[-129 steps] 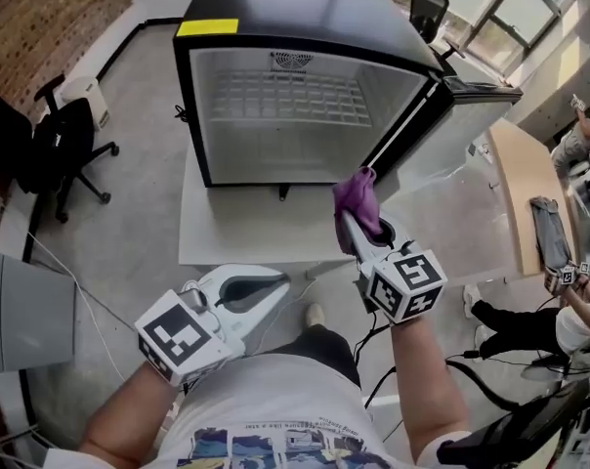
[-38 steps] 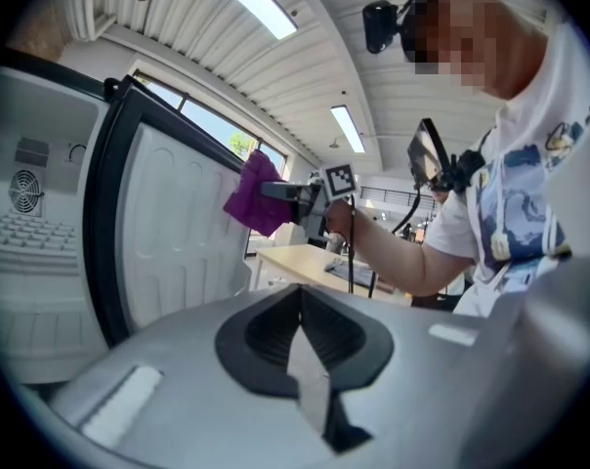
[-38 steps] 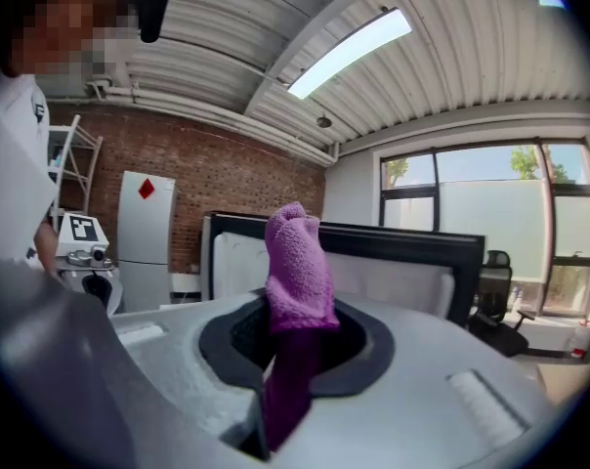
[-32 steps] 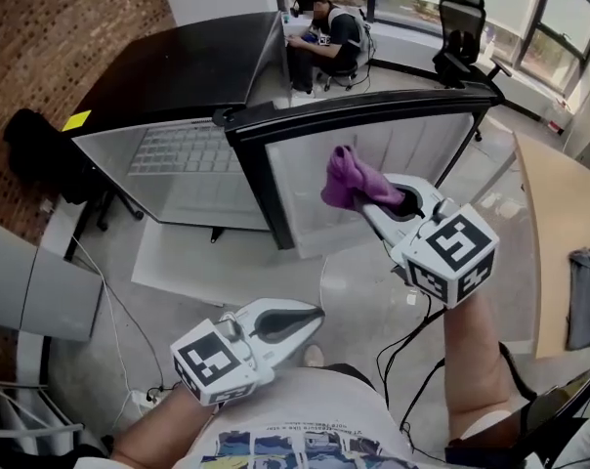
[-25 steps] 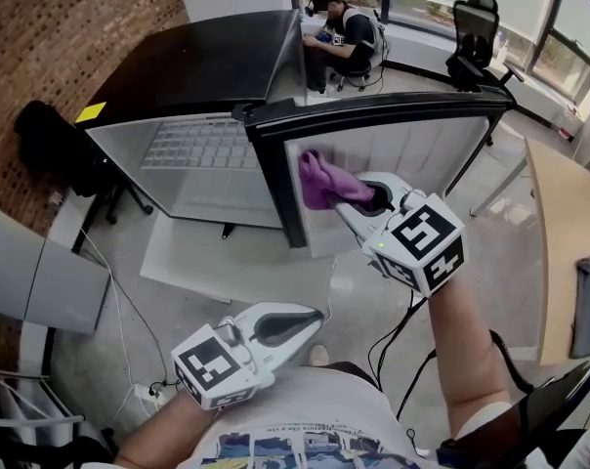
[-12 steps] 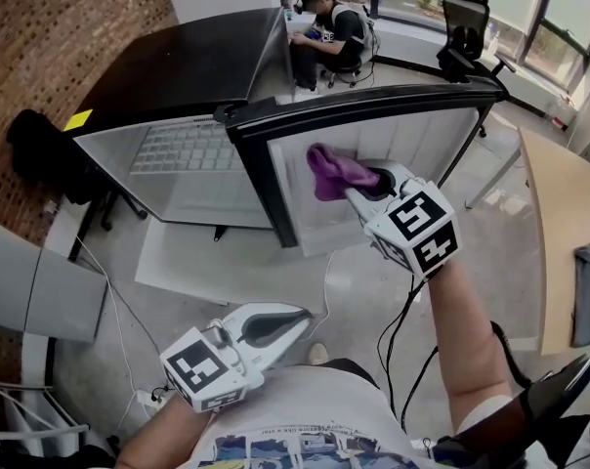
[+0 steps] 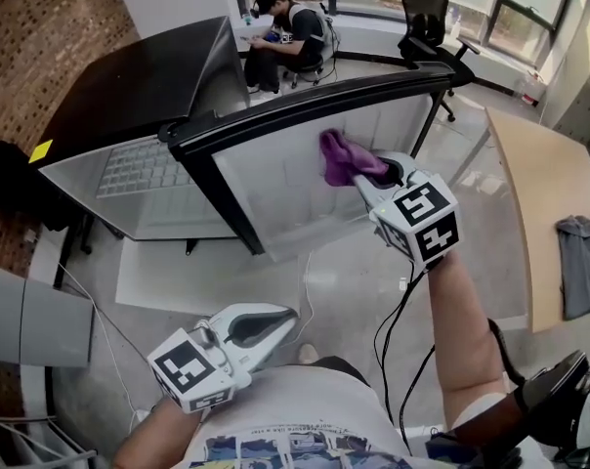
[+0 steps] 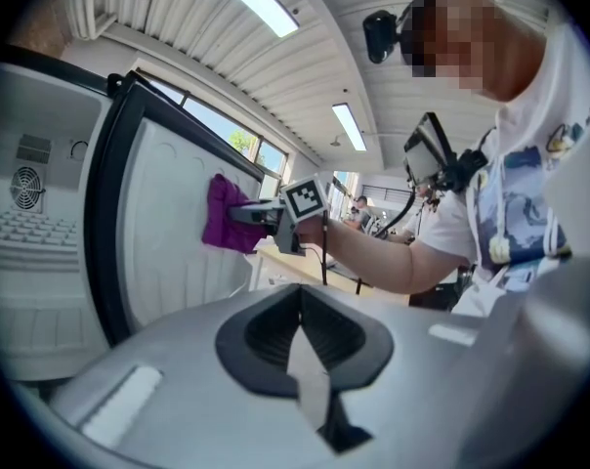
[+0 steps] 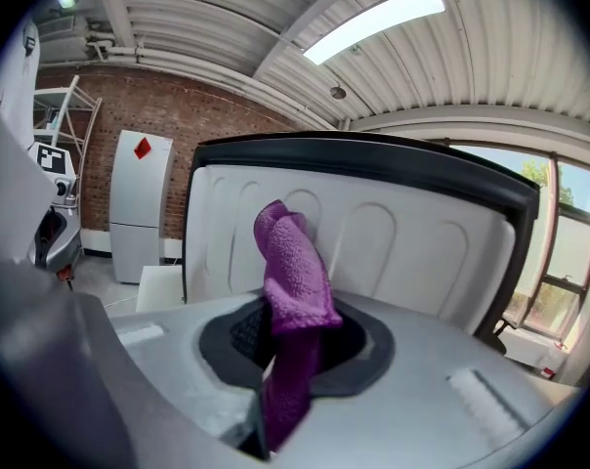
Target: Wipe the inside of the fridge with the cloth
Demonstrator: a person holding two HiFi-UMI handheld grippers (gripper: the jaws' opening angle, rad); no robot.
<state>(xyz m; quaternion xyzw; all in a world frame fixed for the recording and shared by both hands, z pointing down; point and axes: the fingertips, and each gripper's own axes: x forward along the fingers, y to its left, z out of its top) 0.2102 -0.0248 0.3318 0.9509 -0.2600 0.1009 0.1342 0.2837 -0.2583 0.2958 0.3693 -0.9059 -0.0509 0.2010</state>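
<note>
Head view: purple cloth [image 7: 342, 156], pinched in the right gripper [image 7: 371, 176], is held at the white inner panel of the open fridge door [image 7: 285, 179] and has been carried farther from the hinged edge than half a second ago, while the left gripper [image 7: 268, 322] is held low over the grey concrete floor [image 7: 354, 272]. Left gripper view: its jaws are seen pressed together with nothing between them. Right gripper view: the cloth is seen clamped and standing upright before the door panel, with a brick wall [image 9: 129, 106] beyond.
</note>
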